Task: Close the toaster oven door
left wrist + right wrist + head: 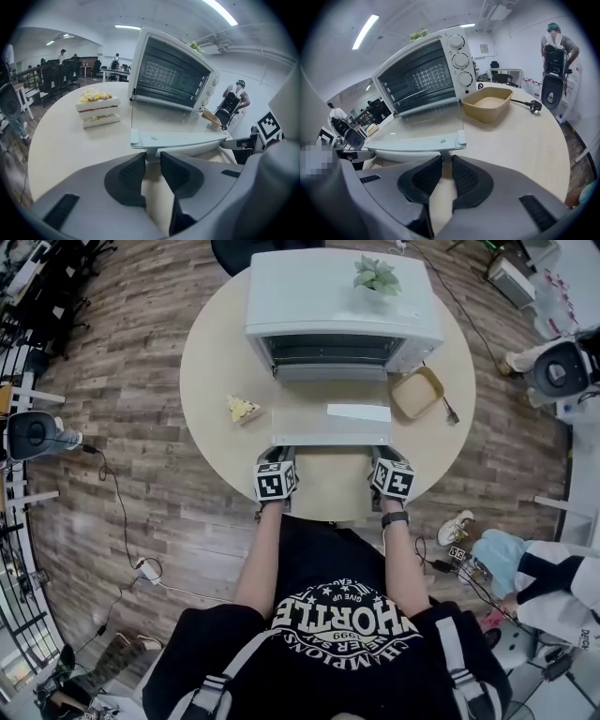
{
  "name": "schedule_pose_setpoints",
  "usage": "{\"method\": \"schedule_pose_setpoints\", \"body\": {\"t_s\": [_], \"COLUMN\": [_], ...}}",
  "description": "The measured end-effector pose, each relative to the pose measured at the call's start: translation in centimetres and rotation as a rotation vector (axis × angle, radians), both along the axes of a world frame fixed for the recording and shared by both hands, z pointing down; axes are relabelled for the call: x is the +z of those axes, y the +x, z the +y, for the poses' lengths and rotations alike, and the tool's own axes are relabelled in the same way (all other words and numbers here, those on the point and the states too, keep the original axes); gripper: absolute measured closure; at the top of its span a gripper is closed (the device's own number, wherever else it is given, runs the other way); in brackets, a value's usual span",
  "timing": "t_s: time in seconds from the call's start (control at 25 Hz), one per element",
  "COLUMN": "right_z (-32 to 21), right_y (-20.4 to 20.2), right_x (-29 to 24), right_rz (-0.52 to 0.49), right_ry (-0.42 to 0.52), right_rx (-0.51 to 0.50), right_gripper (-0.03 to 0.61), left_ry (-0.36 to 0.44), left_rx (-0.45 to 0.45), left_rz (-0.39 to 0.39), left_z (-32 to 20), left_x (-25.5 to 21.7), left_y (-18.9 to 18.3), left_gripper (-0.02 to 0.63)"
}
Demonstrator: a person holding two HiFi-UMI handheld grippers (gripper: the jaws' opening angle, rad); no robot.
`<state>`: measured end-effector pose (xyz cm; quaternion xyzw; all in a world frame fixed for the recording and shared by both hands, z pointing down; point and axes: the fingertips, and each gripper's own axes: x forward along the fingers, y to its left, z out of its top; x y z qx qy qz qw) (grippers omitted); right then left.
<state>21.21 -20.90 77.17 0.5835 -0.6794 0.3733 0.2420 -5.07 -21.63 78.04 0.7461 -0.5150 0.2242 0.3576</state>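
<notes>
A white toaster oven [342, 306] stands at the back of the round table [211, 362]. Its glass door [309, 416] lies open and flat toward me, with the handle bar [330, 440] along the near edge. My left gripper [280, 454] grips the handle's left end, its pads pressed on the handle post [151, 153]. At the right end, my right gripper [382, 454] is shut on the other post [444, 158] below the door edge [417, 145]. In both gripper views the oven's dark cavity [171, 75] [419, 77] faces me.
A sandwich slice [243, 409] [97, 108] lies left of the door. To the oven's right sits a tan tray [417, 393] [487, 104], with a black plug and cord [534, 106] beyond it. A small plant [376, 276] tops the oven. People stand nearby.
</notes>
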Motion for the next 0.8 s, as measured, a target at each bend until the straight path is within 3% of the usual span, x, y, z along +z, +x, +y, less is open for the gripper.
{"method": "schedule_pose_setpoints", "body": {"t_s": [0.8], "right_z": [0.23], "right_y": [0.41], "right_x": [-0.59], "right_rz": [0.014], "right_ry": [-0.004], "right_rx": [0.030], "right_gripper": [0.491], "left_ry": [-0.008], "left_rx": [-0.044], "left_rz": [0.039], "left_z": [-0.14], "left_x": [-0.82], "left_y": [-0.19], "left_gripper": [0.506]}}
